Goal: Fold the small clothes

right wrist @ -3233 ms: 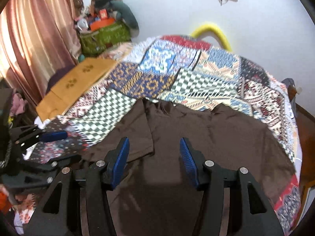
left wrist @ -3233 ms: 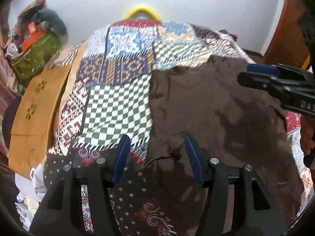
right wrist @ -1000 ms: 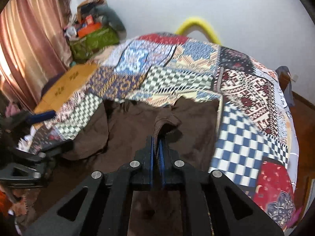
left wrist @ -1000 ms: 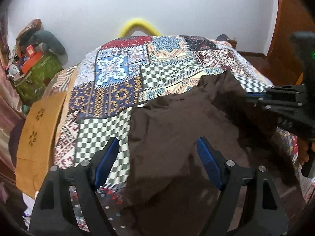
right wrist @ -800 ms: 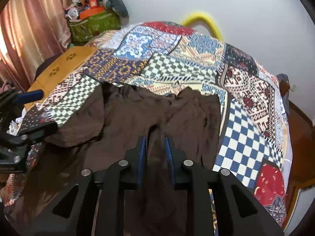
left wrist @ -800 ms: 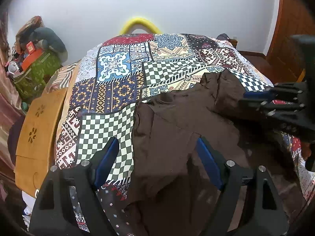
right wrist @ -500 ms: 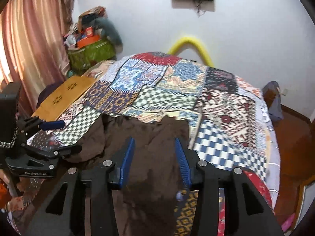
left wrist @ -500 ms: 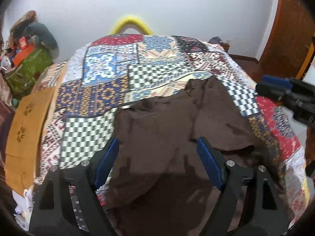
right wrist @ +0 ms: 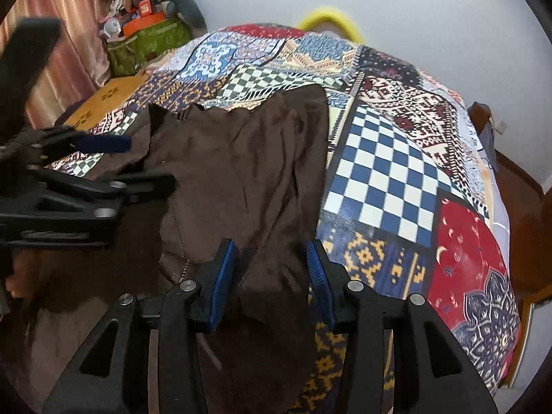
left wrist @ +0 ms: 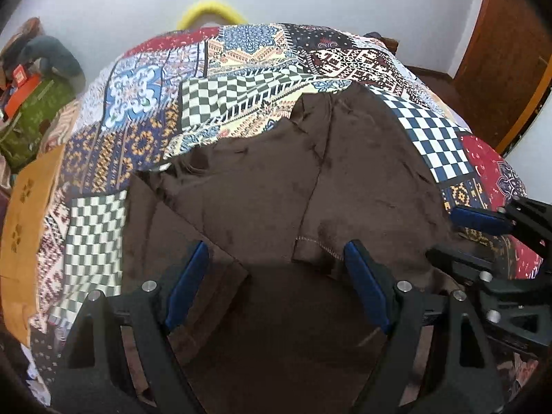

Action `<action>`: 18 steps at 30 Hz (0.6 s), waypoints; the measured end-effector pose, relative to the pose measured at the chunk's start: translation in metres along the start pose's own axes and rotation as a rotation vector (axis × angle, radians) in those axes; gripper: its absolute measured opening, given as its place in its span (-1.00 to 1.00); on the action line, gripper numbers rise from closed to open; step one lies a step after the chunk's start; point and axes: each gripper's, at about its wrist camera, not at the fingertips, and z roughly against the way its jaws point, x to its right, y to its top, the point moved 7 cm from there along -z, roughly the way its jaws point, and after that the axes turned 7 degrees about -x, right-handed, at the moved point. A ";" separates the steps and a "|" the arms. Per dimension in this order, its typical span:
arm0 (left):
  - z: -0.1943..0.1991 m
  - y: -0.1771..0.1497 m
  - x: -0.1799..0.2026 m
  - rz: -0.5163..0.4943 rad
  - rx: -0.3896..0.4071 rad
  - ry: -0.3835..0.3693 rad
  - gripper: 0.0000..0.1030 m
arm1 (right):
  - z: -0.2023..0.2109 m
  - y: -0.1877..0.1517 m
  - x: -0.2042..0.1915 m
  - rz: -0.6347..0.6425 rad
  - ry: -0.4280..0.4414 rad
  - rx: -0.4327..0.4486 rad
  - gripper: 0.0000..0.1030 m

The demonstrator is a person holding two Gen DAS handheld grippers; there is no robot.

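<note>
A dark brown shirt point(left wrist: 262, 189) lies spread on the patchwork bedspread point(left wrist: 241, 51). Its right side is folded inward, and the stitched hem of that flap point(left wrist: 310, 241) rests near the middle. In the left wrist view my left gripper point(left wrist: 276, 272) hovers open over the near part of the shirt, with nothing between its fingers. My right gripper point(right wrist: 269, 272) is open just above the shirt's right edge point(right wrist: 276, 179); cloth lies under the gap, untouched by the pads. Each gripper shows from the side in the other view: the right gripper point(left wrist: 440, 234) and the left gripper point(right wrist: 151, 162).
A tan wooden board point(left wrist: 27, 207) sits off the bed's left side, beside a green bag point(left wrist: 31, 114) piled with things. A yellow hoop point(left wrist: 210, 8) stands behind the bed at the white wall. A wooden door point(left wrist: 510, 51) is at the right, and a pink curtain point(right wrist: 69, 17) hangs at the left.
The right gripper, shut on a pinch of brown cloth, has opened and let it drop; the flap now lies folded over the shirt. Both grippers have sunk closer to the cloth.
</note>
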 end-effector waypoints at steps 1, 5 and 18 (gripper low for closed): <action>0.000 0.001 -0.001 0.008 0.004 -0.004 0.59 | 0.002 -0.001 0.001 -0.005 0.008 -0.001 -0.21; 0.007 0.003 -0.008 0.022 0.002 0.020 0.58 | 0.013 -0.004 0.003 -0.020 0.023 -0.007 -0.20; 0.138 -0.036 -0.045 0.050 0.153 0.042 0.58 | 0.096 -0.025 -0.027 -0.005 -0.018 0.091 -0.12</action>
